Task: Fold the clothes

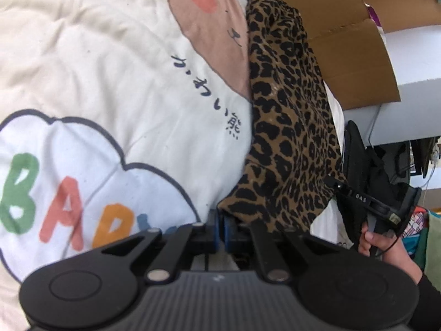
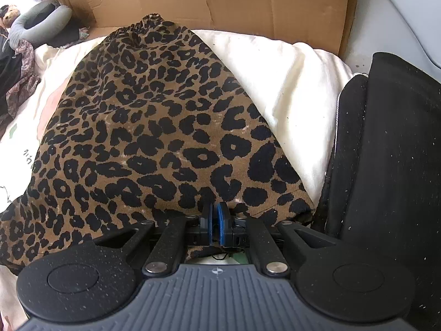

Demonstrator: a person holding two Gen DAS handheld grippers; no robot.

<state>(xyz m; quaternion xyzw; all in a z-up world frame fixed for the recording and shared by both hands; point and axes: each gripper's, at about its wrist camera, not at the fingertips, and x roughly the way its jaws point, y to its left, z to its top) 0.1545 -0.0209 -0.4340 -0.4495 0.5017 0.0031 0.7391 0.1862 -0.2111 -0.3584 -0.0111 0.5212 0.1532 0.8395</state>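
Note:
A leopard-print garment [image 2: 154, 138] lies on a cream quilt [image 2: 297, 88]; its elastic waistband points away from me. In the left wrist view the garment [image 1: 286, 127] stretches up the right side. My left gripper [image 1: 221, 227] is shut on the garment's near left corner. My right gripper [image 2: 215, 218] is shut on the garment's near hem. The right gripper also shows at the right of the left wrist view [image 1: 369, 201], in a hand.
The quilt [image 1: 110, 77] has a cloud print with coloured letters and a brown bear print. Flattened cardboard [image 2: 220, 2] stands behind the bed. A black garment [image 2: 386, 151] lies to the right. A grey pillow [image 2: 38, 24] and other clothes lie far left.

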